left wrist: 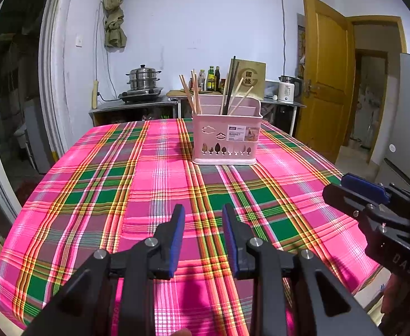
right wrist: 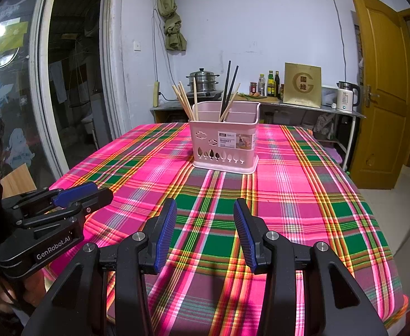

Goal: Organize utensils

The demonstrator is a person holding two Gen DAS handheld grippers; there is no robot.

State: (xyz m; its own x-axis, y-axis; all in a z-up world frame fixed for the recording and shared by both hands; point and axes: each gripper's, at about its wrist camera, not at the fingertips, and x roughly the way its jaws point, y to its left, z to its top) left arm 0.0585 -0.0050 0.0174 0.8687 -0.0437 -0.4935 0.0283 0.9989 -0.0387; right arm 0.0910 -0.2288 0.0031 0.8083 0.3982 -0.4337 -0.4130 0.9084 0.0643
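Both of my grippers hang over the near part of the table with nothing in them: the left gripper (left wrist: 203, 218) has its blue pads spread with only plaid cloth showing in the gap, and the right gripper (right wrist: 205, 212) is parted the same way, a little wider. The pink basket (left wrist: 226, 140) stands well ahead of both sets of jaws, slightly to the right of my left jaws and almost dead ahead of my right ones. It already holds the utensils I can find: a bunch of pale wooden chopsticks (left wrist: 192, 95) leaning in its left compartment, and a dark pair (right wrist: 229, 86) with a few more pale ones in the middle one; I cannot tell what, if anything, sits in the right compartment. On the tablecloth (left wrist: 138, 184) between my jaws and the basket I see no loose chopstick, spoon or fork, so I judge the gathering largely done; what may remain is sorting the mixed dark and pale sticks, or nothing at all. There is plenty of open room: the whole stretch of cloth ahead of both jaws is free up to the basket, and the grippers sit side by side, near but apart. The near table edge runs just under my jaws, the right edge drops off to bare floor beside my right jaws, and the left edge falls toward the glass door (right wrist: 70, 84).
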